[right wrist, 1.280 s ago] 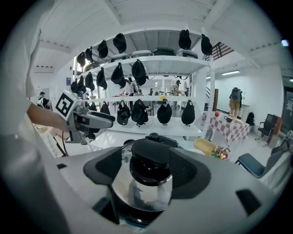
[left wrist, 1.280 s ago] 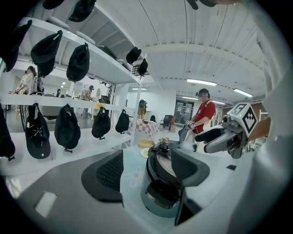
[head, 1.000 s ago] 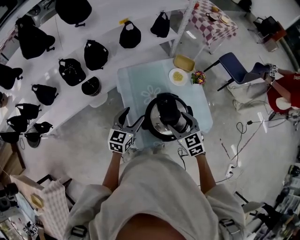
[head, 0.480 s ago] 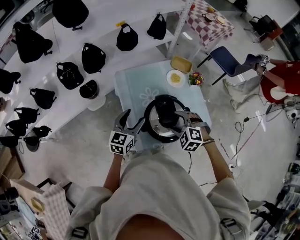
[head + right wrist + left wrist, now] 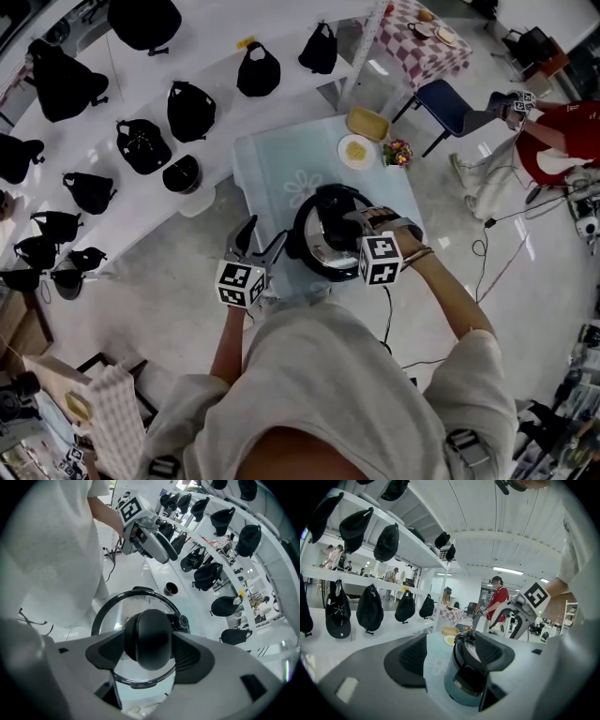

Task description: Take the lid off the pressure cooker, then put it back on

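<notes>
- The pressure cooker (image 5: 323, 246) stands on the near part of the pale blue worktop (image 5: 267, 169). Its lid (image 5: 117, 616) appears seated on the pot.
- I judge the lid stiff, fairly heavy and breakable, since it is glass inside a dark rim. It should be lifted straight and set down flat.
- The hold belongs on the central black knob (image 5: 149, 637). It is smooth and rounded, so it may slip under a light squeeze.
- My right tongs (image 5: 349, 223) are closed on that knob, one pad on each side.
- My left tongs (image 5: 261, 242) gape wide and empty, just beside the pot's left wall.
- The right gripper view shows the pads touching the knob. In the head view the tongs' body covers that contact.
- The left gripper view shows the pot's side wall. The head view gives the layout: cooker on the worktop, a plate (image 5: 356, 152) behind it.
</notes>
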